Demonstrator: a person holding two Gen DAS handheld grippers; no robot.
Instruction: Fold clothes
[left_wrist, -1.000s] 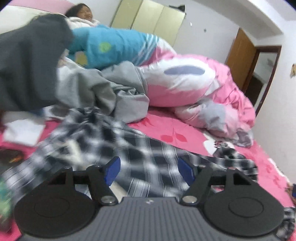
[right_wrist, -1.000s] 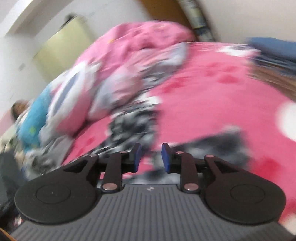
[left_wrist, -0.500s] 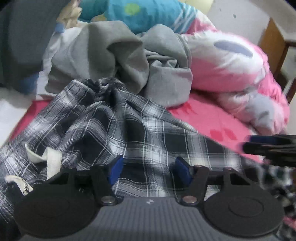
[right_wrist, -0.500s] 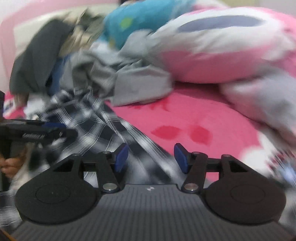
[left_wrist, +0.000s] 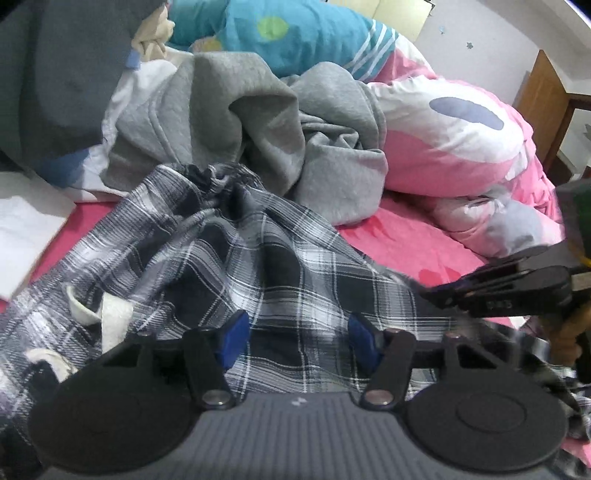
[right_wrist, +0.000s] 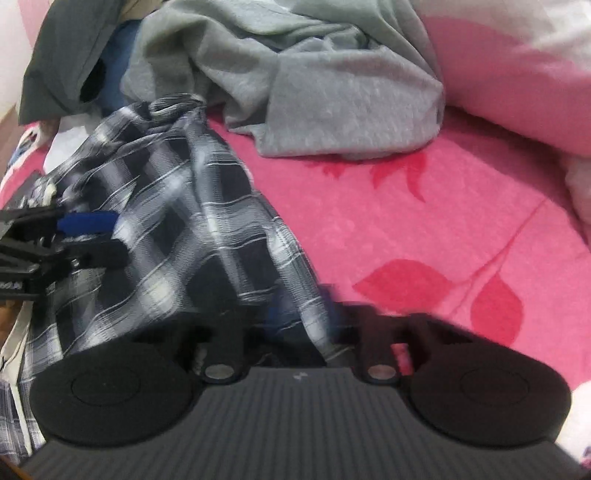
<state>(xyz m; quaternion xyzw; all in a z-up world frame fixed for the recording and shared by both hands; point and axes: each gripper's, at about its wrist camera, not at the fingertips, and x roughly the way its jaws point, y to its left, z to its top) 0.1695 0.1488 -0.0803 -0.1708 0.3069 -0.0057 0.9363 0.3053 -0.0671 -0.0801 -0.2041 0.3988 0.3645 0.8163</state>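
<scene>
On the pink bedsheet (right_wrist: 424, 206), the plaid garment (left_wrist: 258, 266) lies crumpled, its gathered end touching a heap of grey clothing (left_wrist: 280, 122). Right gripper (right_wrist: 291, 317) is clenched on the plaid's near edge, cloth bunched between its jaws. Left gripper (left_wrist: 295, 334) is closing, pads not yet pressing the fabric beneath. Risk: the left may pinch several layers, and uneven pulling may drag the grey heap along.
</scene>
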